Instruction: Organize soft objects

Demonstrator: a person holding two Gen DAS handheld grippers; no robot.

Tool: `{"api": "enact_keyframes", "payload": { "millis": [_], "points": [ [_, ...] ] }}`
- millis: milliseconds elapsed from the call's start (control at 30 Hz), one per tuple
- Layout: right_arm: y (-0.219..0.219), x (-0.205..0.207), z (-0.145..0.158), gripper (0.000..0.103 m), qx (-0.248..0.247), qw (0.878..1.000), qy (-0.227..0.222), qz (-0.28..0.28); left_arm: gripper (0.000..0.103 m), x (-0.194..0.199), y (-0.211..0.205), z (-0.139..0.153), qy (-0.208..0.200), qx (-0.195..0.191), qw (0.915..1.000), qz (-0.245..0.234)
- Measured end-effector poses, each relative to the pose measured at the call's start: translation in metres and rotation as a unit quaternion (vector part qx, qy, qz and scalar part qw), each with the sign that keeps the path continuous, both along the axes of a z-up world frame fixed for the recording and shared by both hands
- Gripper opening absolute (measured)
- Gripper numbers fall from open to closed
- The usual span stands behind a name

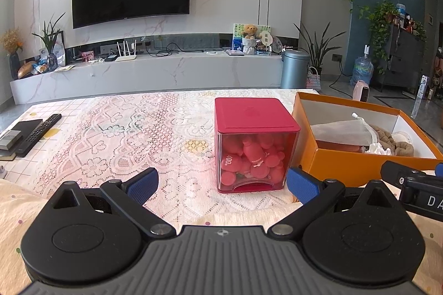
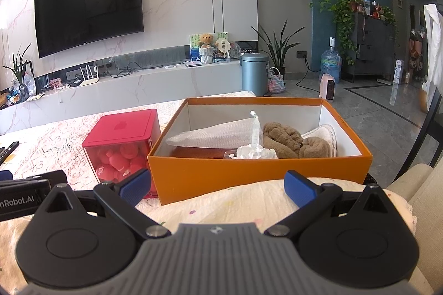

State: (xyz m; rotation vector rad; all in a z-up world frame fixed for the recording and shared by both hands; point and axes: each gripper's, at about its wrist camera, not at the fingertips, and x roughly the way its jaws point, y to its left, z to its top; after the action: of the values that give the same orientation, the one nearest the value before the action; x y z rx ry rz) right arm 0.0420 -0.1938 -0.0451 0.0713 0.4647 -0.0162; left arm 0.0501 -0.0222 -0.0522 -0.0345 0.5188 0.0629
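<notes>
1. Left gripper (image 1: 221, 181): held low and level over the near edge of the desk (image 1: 110, 128), blue-padded fingers (image 1: 144, 184) spread wide and holding nothing.
2. Right gripper (image 2: 218, 185): level beside the left one, fingers (image 2: 300, 188) also spread wide and holding nothing, aimed at the orange box (image 2: 249, 173) at 12 o'clock.
3. Red cube container (image 1: 254, 145): stands at 12 o'clock of the left gripper, lid closed; its clear front wall shows a heap of pink rounded soft toys (image 1: 252, 159). It sits just beside the orange box, at that box's 9 o'clock.
4. Orange box, open top, white inside: holds a brown plush cloth (image 2: 288, 140) at the right, a white mesh drawstring bag (image 2: 218, 133) lying across the left, and crumpled white tissue (image 2: 254, 152) at the near wall.
5. Cream quilted cloth (image 2: 235, 203): lies under both grippers, its edge reaching the box's near wall.
6. Remote control (image 1: 38, 130): at 10 o'clock on the desk, well apart from both containers.
</notes>
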Motion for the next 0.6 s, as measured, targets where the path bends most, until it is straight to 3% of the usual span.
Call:
{"api": "enact_keyframes", "payload": {
  "millis": [600],
  "points": [
    [0.0003, -0.0002, 0.0005, 0.100, 0.000, 1.000, 0.000, 0.000, 0.103, -0.0008, -0.0003, -0.0012, 0.001, 0.002, 1.0000, 0.005]
  ]
}}
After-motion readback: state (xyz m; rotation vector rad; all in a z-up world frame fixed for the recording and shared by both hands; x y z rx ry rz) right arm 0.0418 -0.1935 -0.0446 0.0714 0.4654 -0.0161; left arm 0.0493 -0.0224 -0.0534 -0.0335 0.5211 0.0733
